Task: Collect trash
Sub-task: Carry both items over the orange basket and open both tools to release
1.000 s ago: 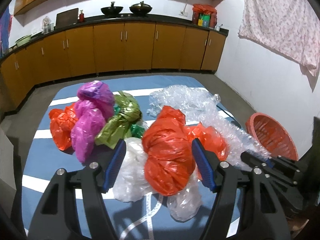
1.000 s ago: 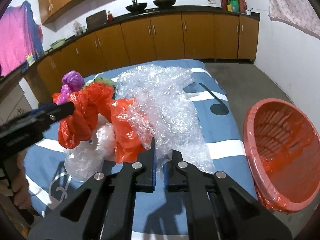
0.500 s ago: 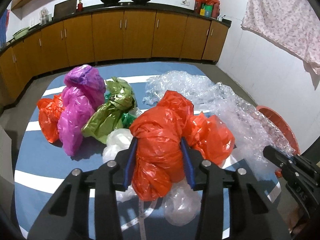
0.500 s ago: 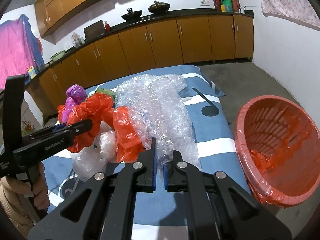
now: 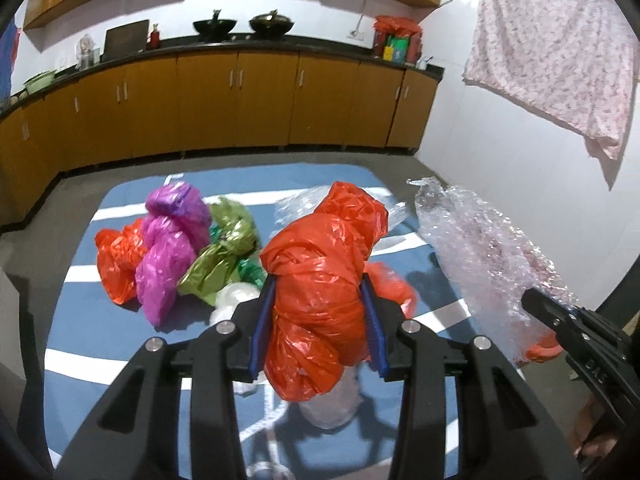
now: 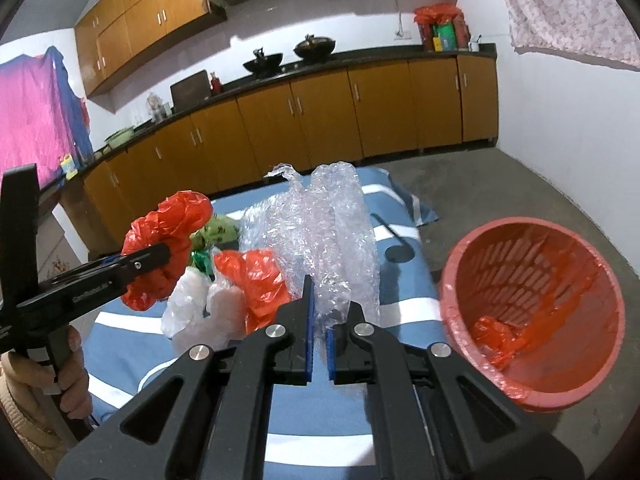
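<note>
My left gripper (image 5: 318,300) is shut on a knotted orange plastic bag (image 5: 320,276) and holds it above the blue striped mat (image 5: 80,344). It also shows in the right wrist view (image 6: 160,256). My right gripper (image 6: 318,312) is shut on a sheet of clear bubble wrap (image 6: 328,232), lifted off the mat; the wrap shows in the left wrist view (image 5: 488,252) too. A red basket (image 6: 536,304) lined with an orange bag stands on the floor to the right of the mat.
On the mat lie a purple bag (image 5: 168,252), another orange bag (image 5: 116,260), a green bag (image 5: 224,248), white bags (image 6: 200,308) and a smaller orange bag (image 6: 260,280). Wooden cabinets (image 5: 240,100) line the far wall. A cloth (image 5: 560,60) hangs at right.
My left gripper closed on the orange bag and lifted it. My right gripper raised the bubble wrap off the mat, toward the basket side.
</note>
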### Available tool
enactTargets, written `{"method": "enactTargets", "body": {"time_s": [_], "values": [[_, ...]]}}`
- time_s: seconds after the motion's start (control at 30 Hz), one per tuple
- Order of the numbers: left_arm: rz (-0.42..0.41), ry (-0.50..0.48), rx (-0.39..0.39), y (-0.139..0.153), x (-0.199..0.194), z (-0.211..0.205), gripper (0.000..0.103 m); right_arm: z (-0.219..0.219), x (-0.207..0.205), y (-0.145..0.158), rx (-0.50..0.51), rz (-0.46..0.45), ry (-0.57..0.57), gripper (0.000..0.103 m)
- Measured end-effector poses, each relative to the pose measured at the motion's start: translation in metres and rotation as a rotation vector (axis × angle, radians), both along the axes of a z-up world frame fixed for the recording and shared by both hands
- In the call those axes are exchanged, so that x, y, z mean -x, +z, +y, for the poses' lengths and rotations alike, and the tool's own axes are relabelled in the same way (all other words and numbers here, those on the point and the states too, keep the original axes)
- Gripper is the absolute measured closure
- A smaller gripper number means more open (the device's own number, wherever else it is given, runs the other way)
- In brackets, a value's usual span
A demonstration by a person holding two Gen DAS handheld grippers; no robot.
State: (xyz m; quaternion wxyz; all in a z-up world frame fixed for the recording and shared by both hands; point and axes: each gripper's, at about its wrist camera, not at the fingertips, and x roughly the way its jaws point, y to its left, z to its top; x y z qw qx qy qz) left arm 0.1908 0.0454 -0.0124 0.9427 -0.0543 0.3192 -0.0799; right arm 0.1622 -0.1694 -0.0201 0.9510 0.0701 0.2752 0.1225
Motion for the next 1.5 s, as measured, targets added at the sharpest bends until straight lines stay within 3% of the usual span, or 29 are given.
{"method": "enactTargets", "body": {"time_s": [0.4,0.73,1.13,1.5], "values": [[-0.070,-0.163,0.022,0.031,0.031,-0.063,0.063,-0.048,0.031,0.027,0.025,-0.090,-0.130,0.098],[-0.093,-0.299,0.025,0.038,0.044,-0.120,0.063,-0.090,0.047,0.030,0.039,-0.117,-0.246,0.098],[-0.076,-0.395,0.049,0.027,0.036,-0.170,0.063,-0.121,0.056,0.025,0.033,-0.115,-0.331,0.098],[-0.033,-0.457,0.051,0.000,0.003,-0.219,0.063,-0.145,0.044,0.012,0.021,-0.092,-0.387,0.098]]}}
